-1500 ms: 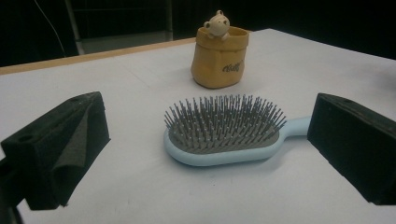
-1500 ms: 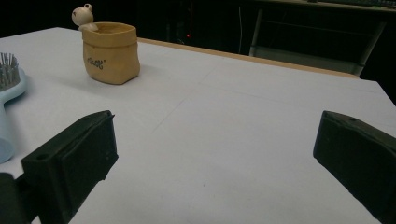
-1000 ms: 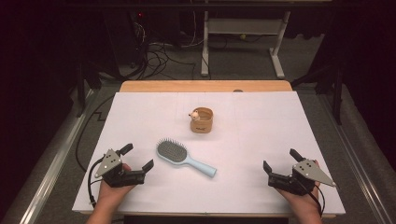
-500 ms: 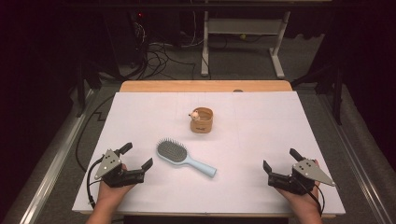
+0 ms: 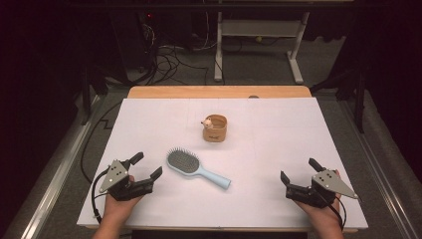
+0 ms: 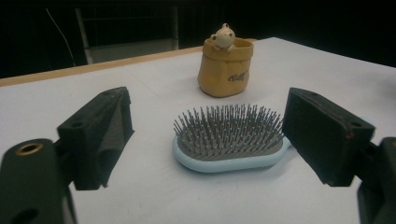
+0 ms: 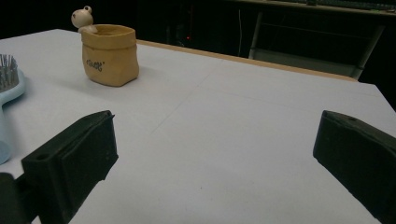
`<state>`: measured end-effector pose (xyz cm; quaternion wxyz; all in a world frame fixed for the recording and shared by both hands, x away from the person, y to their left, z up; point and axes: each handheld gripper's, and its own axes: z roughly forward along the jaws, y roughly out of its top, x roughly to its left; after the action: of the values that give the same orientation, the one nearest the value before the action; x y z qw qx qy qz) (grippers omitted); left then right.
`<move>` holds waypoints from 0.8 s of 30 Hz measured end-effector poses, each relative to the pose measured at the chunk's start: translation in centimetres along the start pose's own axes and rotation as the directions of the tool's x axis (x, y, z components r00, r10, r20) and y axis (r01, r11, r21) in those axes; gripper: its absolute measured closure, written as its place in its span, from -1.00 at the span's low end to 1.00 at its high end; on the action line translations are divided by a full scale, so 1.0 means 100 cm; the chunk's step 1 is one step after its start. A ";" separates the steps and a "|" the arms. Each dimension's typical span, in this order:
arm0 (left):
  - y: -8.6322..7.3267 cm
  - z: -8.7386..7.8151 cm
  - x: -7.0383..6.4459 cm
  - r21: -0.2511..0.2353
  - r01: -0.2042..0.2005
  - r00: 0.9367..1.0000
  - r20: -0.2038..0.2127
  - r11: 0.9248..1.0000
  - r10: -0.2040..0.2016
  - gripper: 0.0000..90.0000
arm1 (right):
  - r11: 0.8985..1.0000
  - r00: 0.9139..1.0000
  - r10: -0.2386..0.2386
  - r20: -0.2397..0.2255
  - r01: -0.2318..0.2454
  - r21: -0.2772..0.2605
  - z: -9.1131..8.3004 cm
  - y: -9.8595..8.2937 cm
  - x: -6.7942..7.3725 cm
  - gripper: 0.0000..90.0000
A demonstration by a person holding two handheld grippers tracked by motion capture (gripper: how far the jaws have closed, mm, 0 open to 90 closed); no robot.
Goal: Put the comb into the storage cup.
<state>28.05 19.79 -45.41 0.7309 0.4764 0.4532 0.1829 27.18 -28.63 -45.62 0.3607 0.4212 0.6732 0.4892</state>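
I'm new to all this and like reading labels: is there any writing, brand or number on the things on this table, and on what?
Small dark print on the front of the tan pouch-shaped holder: one short word, too blurred to read for certain.
Light blue hairbrush: no writing that I can see.
Left gripper and right gripper: no readable markings.

The table (image 5: pixel 298 134) carried a plain white cover, with a light wood edge along its far side. The hairbrush (image 5: pixel 196 168) had a pale blue body and handle, a grey bristle pad and grey bristles. The pouch-shaped cup (image 5: pixel 215 128) was tan yellow, with small dark lettering on its side and a cream figurine on its rim. Both the left gripper (image 5: pixel 143 170) and the right gripper (image 5: pixel 299 172) were matte black, each topped by a grey plate.
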 end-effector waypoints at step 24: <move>0.002 -0.001 -0.008 0.013 0.030 0.999 0.010 0.999 -0.030 0.11 | 1.000 1.000 0.000 -0.005 0.000 -0.009 -0.001 0.001 0.001 -0.99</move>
<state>27.59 19.41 -44.90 0.7328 0.4753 0.4577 0.1662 27.11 -28.54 -45.49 0.3608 0.4184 0.6719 0.4933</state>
